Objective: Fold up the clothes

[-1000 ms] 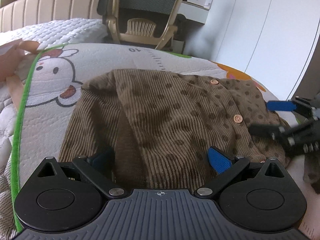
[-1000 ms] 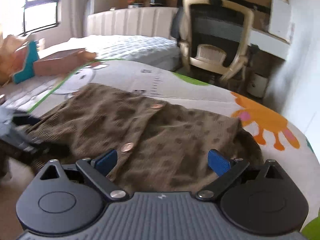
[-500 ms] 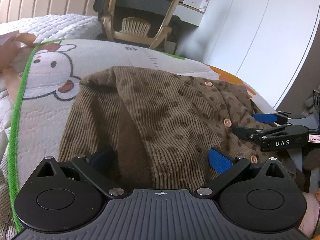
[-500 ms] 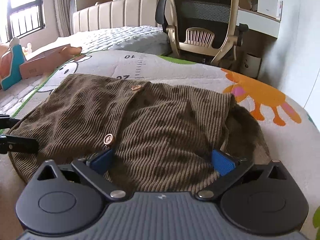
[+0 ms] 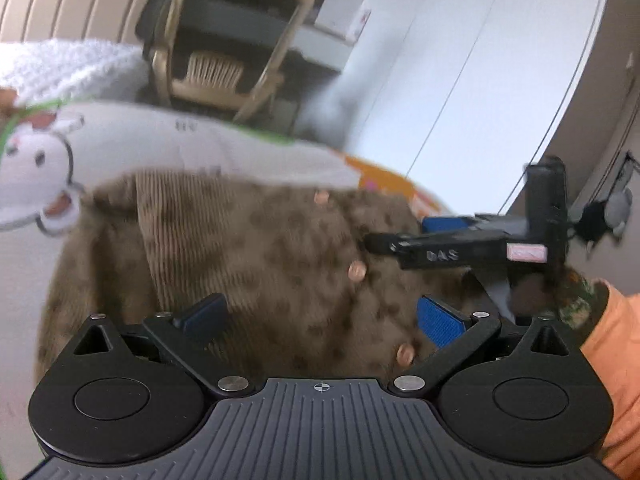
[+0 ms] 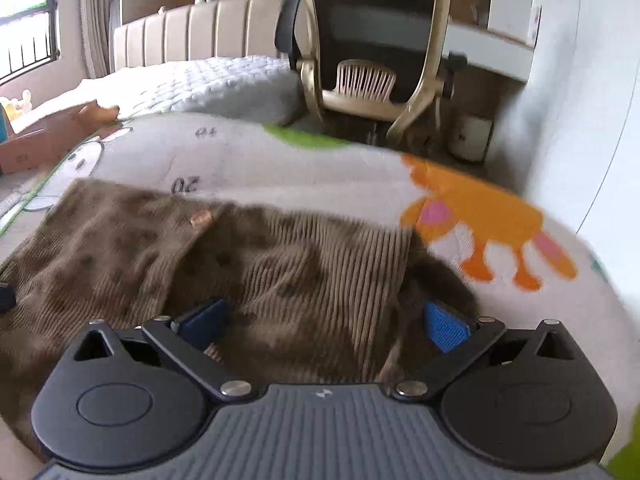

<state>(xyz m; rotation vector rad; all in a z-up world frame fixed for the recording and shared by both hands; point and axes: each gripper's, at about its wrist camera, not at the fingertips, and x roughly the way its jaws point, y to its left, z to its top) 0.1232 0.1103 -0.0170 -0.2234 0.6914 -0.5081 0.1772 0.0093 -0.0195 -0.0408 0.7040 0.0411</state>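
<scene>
We're over the brown ribbed-knit cardigan with darker dots and small round peach buttons point(image 5: 256, 264), which lies flat on the white cartoon-printed quilted play mat point(image 6: 280, 160), in front of the beige-framed mesh office chair point(image 6: 372, 40). Both sides look turned in toward the button row, so the sleeve folds appear done. What we judge is left: doubling the body over, bottom hem to collar, and squaring it up.

Our left gripper point(image 5: 320, 316) hangs with its blue pads spread, cloth beneath them but nothing pinched. Our right gripper point(image 6: 324, 320) has just been spreading its jaws and now stands fully released over the ribbed panel, nothing clamped between the pads. From the left camera we see it side-on at the cardigan's right edge, an orange sleeve point(image 5: 612, 360) behind it.
</scene>
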